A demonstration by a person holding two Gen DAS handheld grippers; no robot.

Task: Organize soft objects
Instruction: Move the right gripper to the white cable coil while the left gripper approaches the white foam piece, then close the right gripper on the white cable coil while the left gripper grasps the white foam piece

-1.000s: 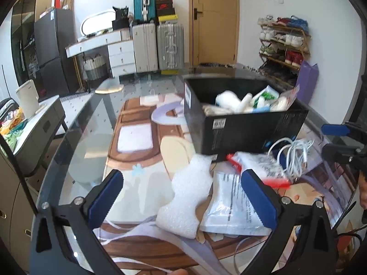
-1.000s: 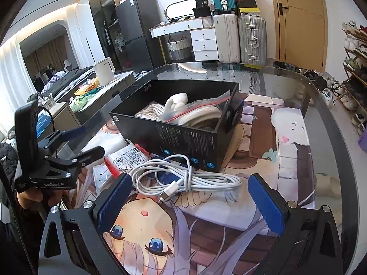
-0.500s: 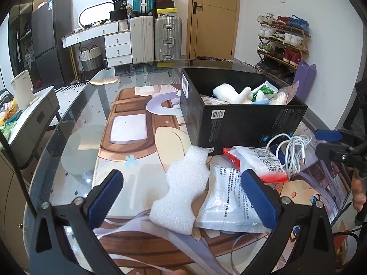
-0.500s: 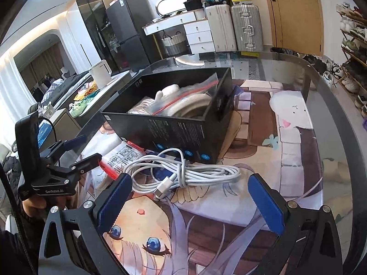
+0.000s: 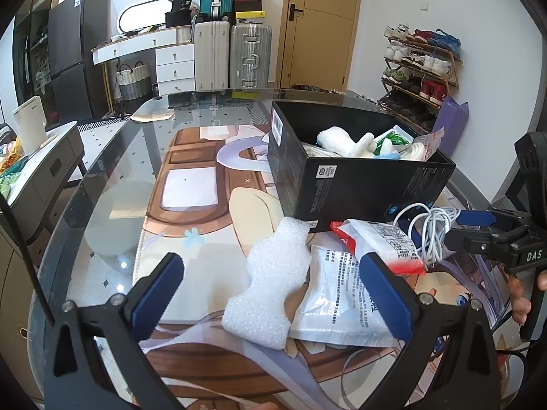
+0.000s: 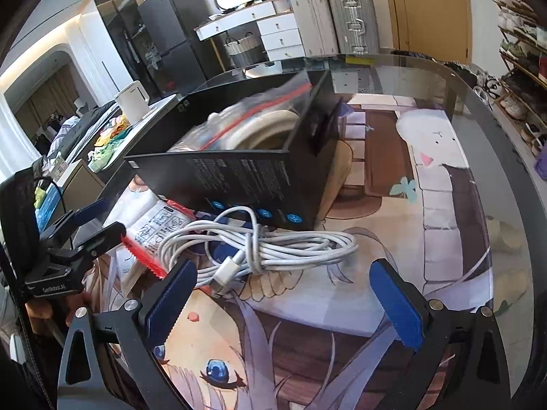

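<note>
A black box (image 5: 359, 184) on the glass table holds several soft items, among them a white plush (image 5: 342, 140) and bagged things. In front of it lie a white foam piece (image 5: 273, 283), a flat printed pouch (image 5: 342, 300), a red-edged bag (image 5: 383, 246) and a coiled white cable (image 5: 430, 232). My left gripper (image 5: 273, 294) is open, with the foam piece between its fingers' line. My right gripper (image 6: 283, 294) is open just short of the cable (image 6: 259, 249), with the box (image 6: 239, 174) behind it. Each gripper shows in the other's view, the right one (image 5: 478, 229) and the left one (image 6: 92, 218).
A printed mat (image 6: 427, 205) covers the glass table (image 5: 102, 212). The table's curved edge (image 6: 506, 143) runs on the right. A side cabinet with a white kettle (image 5: 30, 123) stands on the left. Suitcases (image 5: 249, 54) and a shoe rack (image 5: 420, 68) stand by the far walls.
Both grippers have moved forward and lower towards the items. The cable now fills more of the right wrist view, and the foam piece sits closer in the left wrist view.
</note>
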